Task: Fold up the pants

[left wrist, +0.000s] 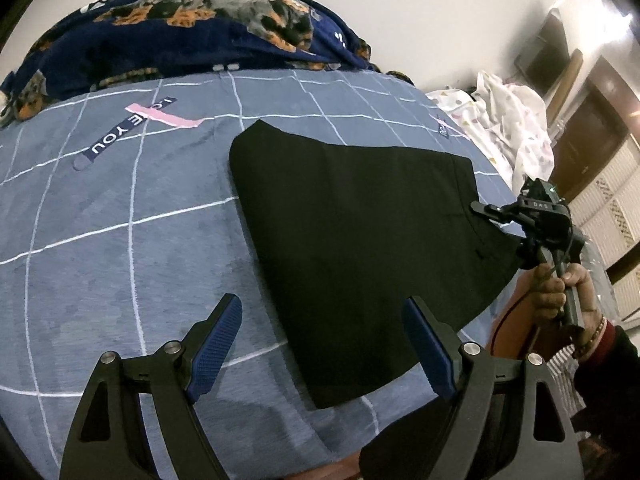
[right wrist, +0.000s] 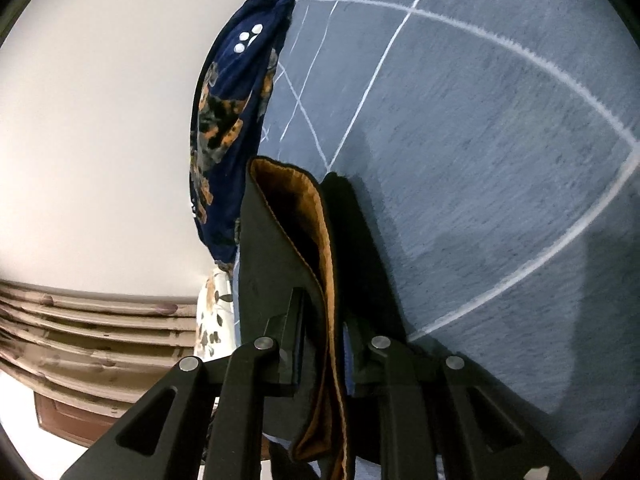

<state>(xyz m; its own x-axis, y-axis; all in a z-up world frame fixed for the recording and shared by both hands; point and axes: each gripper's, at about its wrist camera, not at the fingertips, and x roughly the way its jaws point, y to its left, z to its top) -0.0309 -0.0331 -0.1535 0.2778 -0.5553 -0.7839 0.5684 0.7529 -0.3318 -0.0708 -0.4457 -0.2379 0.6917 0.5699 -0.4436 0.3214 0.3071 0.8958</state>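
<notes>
Black pants [left wrist: 352, 220] lie folded flat on the grey-blue checked bedsheet [left wrist: 120, 240]. My left gripper [left wrist: 322, 304] hovers open over their near left edge, one blue pad [left wrist: 216, 344] above bare sheet and the other above the cloth, with nothing between them. At the pants' right edge my right gripper [left wrist: 478, 206], held by a person's hand [left wrist: 560, 284], pinches the cloth. In the right wrist view that gripper [right wrist: 324, 312] is shut on a bunched black layer of the pants [right wrist: 280, 248] with its orange-brown lining [right wrist: 312, 216] showing.
A dark blue blanket [left wrist: 180, 32] with an orange print is heaped along the bed's far side. White patterned bedding [left wrist: 508, 120] lies off the right edge, with brown doors [left wrist: 592, 128] behind. Bare sheet spreads left of the pants.
</notes>
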